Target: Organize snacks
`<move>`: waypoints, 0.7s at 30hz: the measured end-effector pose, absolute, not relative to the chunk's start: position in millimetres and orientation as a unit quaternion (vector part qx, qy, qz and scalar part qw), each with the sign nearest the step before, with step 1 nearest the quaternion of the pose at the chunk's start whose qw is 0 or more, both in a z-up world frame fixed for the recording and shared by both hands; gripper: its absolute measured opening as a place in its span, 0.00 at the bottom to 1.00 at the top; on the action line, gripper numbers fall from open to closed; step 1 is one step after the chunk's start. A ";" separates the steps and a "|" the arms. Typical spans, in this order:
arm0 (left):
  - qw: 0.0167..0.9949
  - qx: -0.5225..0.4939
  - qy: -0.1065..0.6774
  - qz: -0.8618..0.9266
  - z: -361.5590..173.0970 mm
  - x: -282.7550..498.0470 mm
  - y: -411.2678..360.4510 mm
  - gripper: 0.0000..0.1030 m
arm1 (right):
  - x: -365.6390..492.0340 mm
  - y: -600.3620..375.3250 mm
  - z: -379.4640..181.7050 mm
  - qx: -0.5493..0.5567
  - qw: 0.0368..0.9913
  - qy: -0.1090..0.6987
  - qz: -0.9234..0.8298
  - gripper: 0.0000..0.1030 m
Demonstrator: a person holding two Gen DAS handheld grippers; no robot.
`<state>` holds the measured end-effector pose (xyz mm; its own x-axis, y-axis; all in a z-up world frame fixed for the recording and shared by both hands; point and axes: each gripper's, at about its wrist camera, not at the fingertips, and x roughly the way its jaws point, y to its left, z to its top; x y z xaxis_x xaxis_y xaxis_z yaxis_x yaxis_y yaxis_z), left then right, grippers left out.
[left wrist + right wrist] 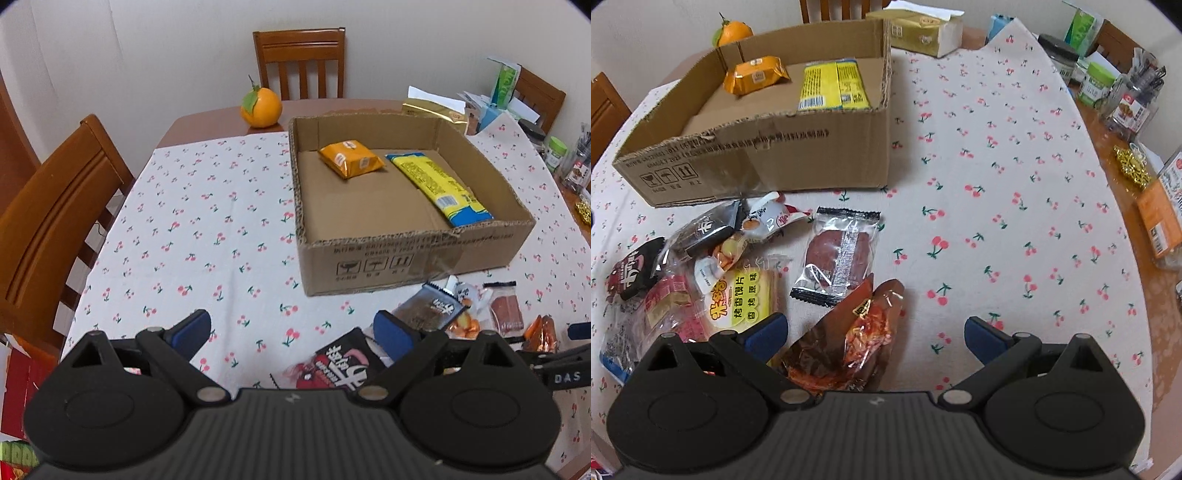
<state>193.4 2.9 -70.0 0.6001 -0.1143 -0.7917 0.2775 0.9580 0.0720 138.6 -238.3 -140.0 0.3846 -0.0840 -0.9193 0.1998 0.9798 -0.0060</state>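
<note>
Snacks (pixel 436 325) scattered on the cherry-print tablecloth (pixel 207 236), at about 4 o'clock in the left wrist view, just in front of the cardboard box (pixel 406 258). Inside the box, two packets already: orange packet (pixel 349 158) toward 12 o'clock, long yellow-and-blue packet (pixel 439 188) beside it toward 2 o'clock, the two close but apart. Behind the box, at 11 o'clock, an orange fruit with a leaf (pixel 259 107) on bare wood. Wooden chairs at 12 o'clock (pixel 300 62) and 9 o'clock (pixel 55 229). Left gripper (pixel 293 334) spread wide, nothing between its blue pads (pixel 194 330), hanging over bare cloth with a black-and-red packet (pixel 341 363) just beside the right-hand pad.

Right wrist view: same box (pixel 775 162) at 11 o'clock, orange packet (pixel 757 75) and yellow-and-blue packet (pixel 833 85) lying flat in it. Loose pile (pixel 701 266) at 8 to 9 o'clock, overlapping one another; clear packet with a brown cake (pixel 836 254) at the centre, apart from the pile. Right gripper (pixel 875 334) released, jaws wide, a shiny red-brown packet (pixel 857 339) lying between the pads (pixel 766 334) but not pinched. Jars and cartons (pixel 1123 96) crowded along the table edge from 1 to 3 o'clock.
</note>
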 end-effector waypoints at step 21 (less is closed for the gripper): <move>0.857 0.138 0.468 -0.166 -95.2 161.5 16.9 0.92 | 121.4 -248.9 -154.3 0.030 0.822 0.565 -0.068 1.00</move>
